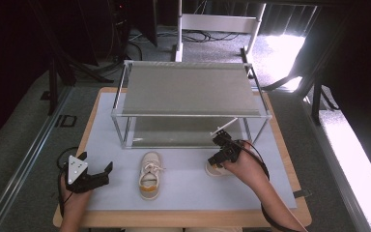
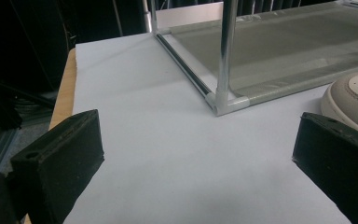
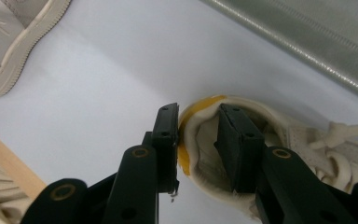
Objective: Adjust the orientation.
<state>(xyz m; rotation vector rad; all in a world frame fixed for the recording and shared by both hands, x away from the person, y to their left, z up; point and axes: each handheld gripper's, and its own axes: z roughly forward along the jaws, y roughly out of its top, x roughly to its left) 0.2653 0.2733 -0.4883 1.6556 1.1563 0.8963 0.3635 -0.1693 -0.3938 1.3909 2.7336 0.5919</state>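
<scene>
Two cream low sneakers with yellow heels lie on the white mat in front of a metal rack. My right gripper (image 1: 221,153) (image 3: 198,122) points down at the right sneaker (image 1: 213,169) (image 3: 307,149). One jaw stands just outside its yellow heel tab and the other inside the opening, with the padded collar between them and a little slack left, so it is open. The left sneaker (image 1: 149,176) (image 2: 354,93) (image 3: 9,37) lies mid-mat, toe toward the rack. My left gripper (image 1: 96,165) (image 2: 196,149) rests open at the mat's left, holding nothing.
The two-tier rack (image 1: 188,89) with grey fabric shelves and chrome posts (image 2: 226,51) stands at the back of the mat; its lower shelf (image 3: 307,37) is just beyond the right sneaker. The wooden table edge (image 1: 183,220) runs along the front.
</scene>
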